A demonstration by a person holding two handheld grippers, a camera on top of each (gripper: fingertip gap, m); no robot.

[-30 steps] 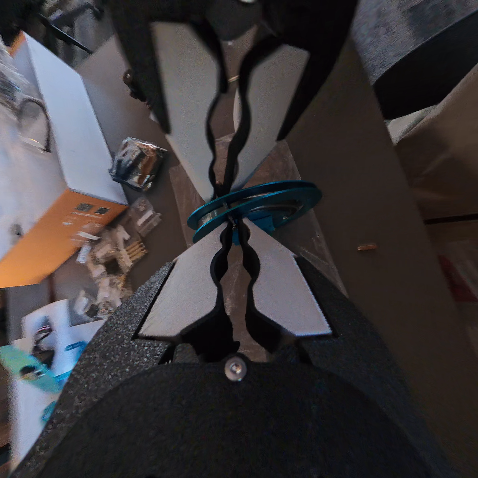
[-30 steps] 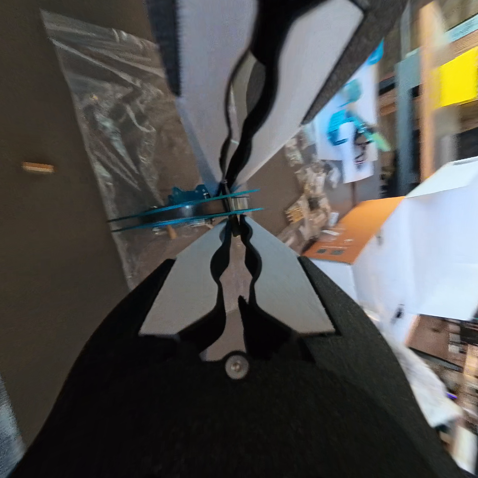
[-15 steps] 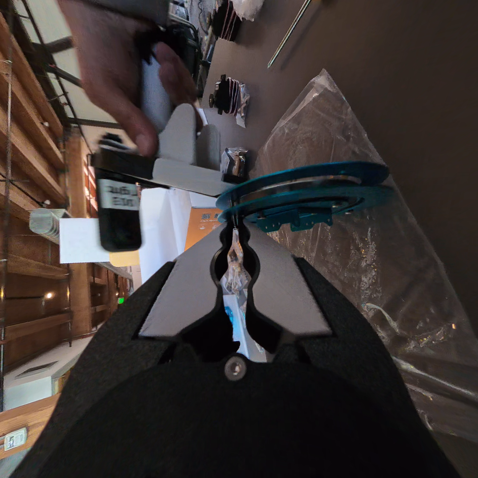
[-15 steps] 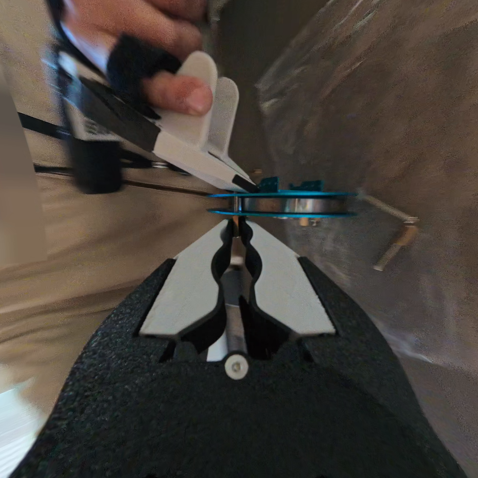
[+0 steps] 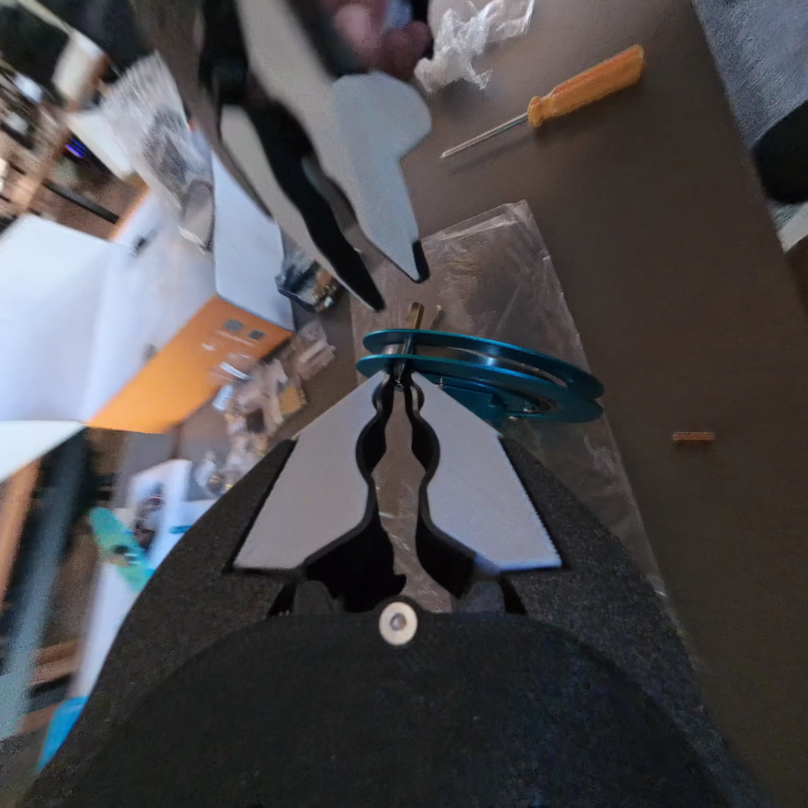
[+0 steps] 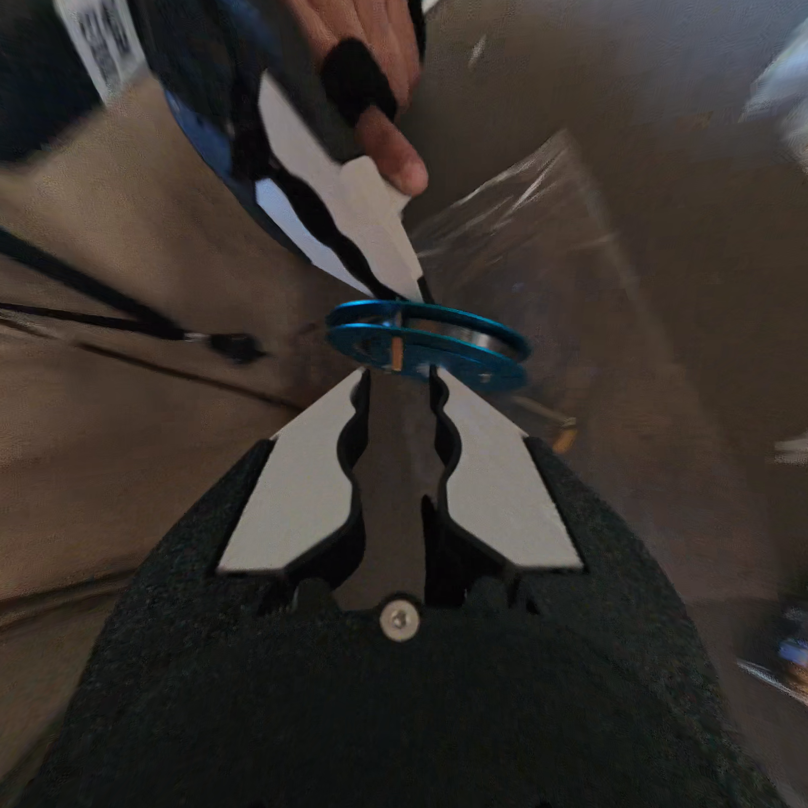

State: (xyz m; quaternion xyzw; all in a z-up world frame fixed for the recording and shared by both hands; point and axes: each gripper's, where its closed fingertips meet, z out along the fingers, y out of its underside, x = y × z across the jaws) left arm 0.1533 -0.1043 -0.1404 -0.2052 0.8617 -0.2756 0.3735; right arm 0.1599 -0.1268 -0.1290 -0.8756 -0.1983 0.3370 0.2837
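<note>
The blue pulley (image 5: pixel 476 380) sits pinched at my left gripper (image 5: pixel 398 384) tips (rim only); my right gripper (image 6: pixel 398 371), unclenched, waits just short.

1. The clutter (image 5: pixel 258 393) beside the orange-and-white box (image 5: pixel 175 376) is smeared by blur; I can't tell what it is.
2. The right tool (image 5: pixel 400 290) runs out of the top edge.
3. The clear bag's (image 6: pixel 546 227) contents are too blurred to name.

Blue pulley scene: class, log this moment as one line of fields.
left gripper: shut on blue pulley | right gripper: open, just off pulley | below: clear plastic bag on table | nearby: orange screwdriver
</note>
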